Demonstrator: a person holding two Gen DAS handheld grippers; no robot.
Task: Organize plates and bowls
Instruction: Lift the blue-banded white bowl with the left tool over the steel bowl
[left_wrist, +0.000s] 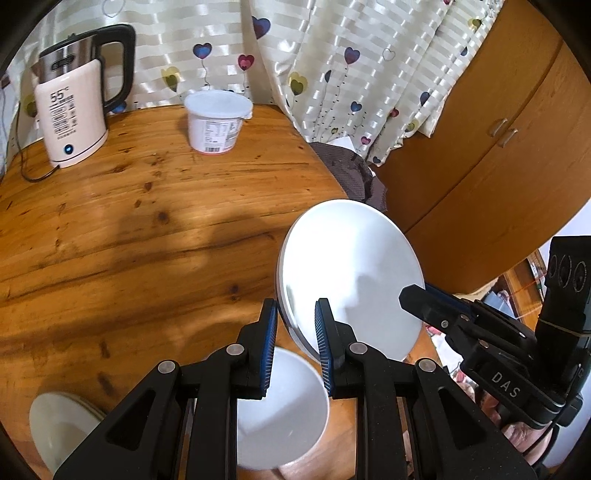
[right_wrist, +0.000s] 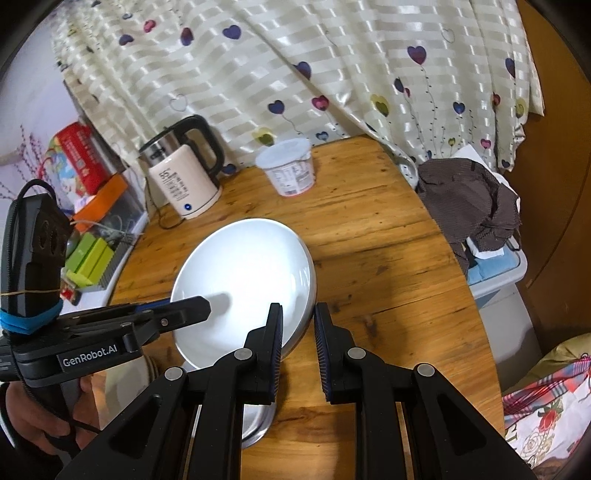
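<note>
Both grippers met on one white plate (left_wrist: 351, 273), round, glossy, shallow, held tilted off the wooden table (left_wrist: 147, 229) near its right edge. The left gripper (left_wrist: 295, 343) straddled the plate's rim: its ribbed blue pads (left_wrist: 322, 347) sat on either side of the edge, narrowly parted. Whether they actually pinched the rim was hard to judge from the left wrist view; contact looked likely but a sliver of gap showed on the left pad. The right gripper (right_wrist: 298, 349) sat at the opposite rim, one black finger over the plate's face and one outside the rim, gap narrow, grip likewise not certain.

Below the plate, at the near edge of the table, stood a deep white bowl (left_wrist: 288, 410), smooth ceramic, open side up. A stack of flat cream plates (left_wrist: 59, 424) lay at the near left corner, partly hidden by the gripper body.

The table was round, knotty, varnished planks with dark grain. At its far edge stood a cream-and-steel electric kettle (left_wrist: 74, 107) with a black handle and a lit button, and beside it a white plastic tub (left_wrist: 216, 120) with a translucent lid and printed label. A satin striped curtain (left_wrist: 332, 66) with heart prints hung behind. Crumpled brown cloth (right_wrist: 469, 199) lay just off the right edge.
</note>
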